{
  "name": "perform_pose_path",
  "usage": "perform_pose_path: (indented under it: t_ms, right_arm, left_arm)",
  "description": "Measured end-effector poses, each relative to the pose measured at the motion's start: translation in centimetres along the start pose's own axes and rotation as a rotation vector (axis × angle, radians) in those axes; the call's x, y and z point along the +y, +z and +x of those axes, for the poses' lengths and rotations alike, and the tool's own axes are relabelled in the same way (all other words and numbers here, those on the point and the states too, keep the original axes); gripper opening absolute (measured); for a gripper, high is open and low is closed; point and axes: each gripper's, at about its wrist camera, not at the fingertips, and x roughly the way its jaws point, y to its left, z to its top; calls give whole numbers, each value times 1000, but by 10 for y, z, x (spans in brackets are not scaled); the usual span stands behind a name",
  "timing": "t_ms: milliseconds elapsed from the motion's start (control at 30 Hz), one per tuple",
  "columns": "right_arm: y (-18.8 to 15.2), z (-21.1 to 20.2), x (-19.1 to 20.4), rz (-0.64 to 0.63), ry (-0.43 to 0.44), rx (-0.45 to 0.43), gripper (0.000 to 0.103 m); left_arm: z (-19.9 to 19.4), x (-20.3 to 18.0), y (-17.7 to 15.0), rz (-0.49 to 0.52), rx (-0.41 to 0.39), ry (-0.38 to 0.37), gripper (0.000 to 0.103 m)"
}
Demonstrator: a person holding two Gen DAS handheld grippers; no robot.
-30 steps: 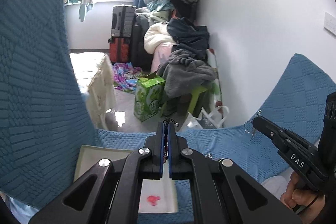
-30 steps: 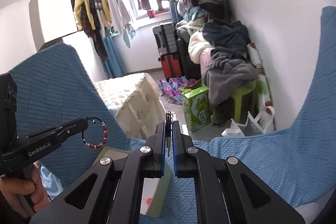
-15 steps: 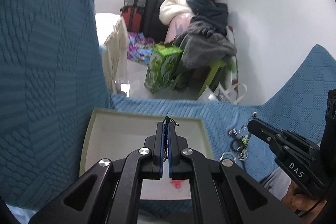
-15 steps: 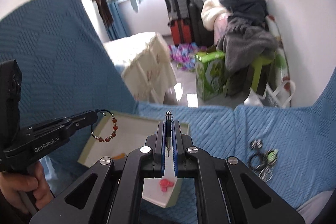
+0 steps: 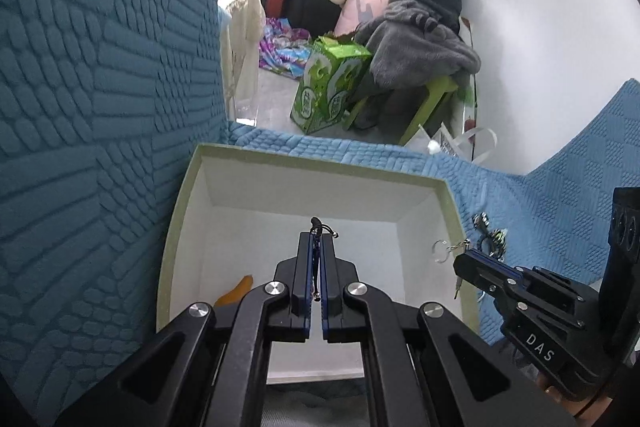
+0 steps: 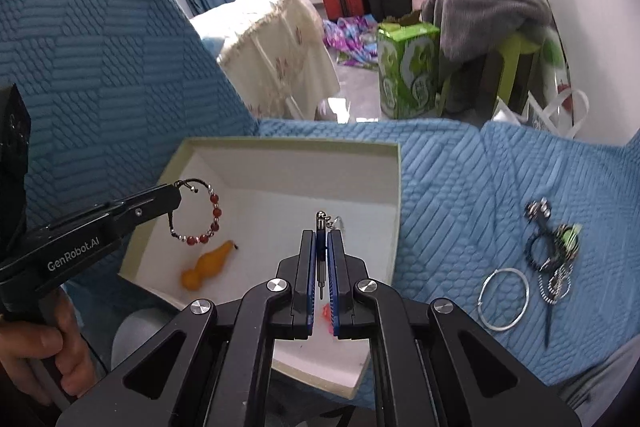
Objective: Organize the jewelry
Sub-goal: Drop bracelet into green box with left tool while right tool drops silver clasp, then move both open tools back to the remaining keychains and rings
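Note:
An open white box [image 5: 188, 187] [image 6: 394, 195] with a pale green rim lies on the blue quilted cover. My left gripper [image 5: 316, 239] [image 6: 176, 193] is shut on the black cord of a red bead bracelet [image 6: 204, 219], which hangs over the box. My right gripper [image 6: 320, 235] [image 5: 466, 257] is shut on a small metal pendant on a chain with a clear ring [image 5: 440, 251], held above the box's right side. An orange gourd charm [image 6: 206, 265] and a small red piece [image 6: 326, 313] lie inside the box.
A loose pile of jewelry [image 6: 554, 247] and a silver bangle [image 6: 504, 297] lie on the cover to the right of the box, also in the left wrist view [image 5: 490, 237]. Beyond the cover's edge are a green carton [image 6: 404, 67], clothes and suitcases.
Both grippers have tilted down and moved forward over the box with their pieces still held. The box now fills the middle of both views.

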Motion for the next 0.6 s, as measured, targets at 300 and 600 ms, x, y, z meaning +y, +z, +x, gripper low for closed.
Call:
perform_pose_path:
  t_ms: [300, 600]
  right_arm:
    - [-2, 7, 1, -1, 10, 32, 14]
    - [18, -38, -8, -30, 14, -70, 28]
  left_arm:
    - [7, -4, -4, 26, 38, 61, 3]
    - [-32, -14, 12, -3, -47, 99, 72]
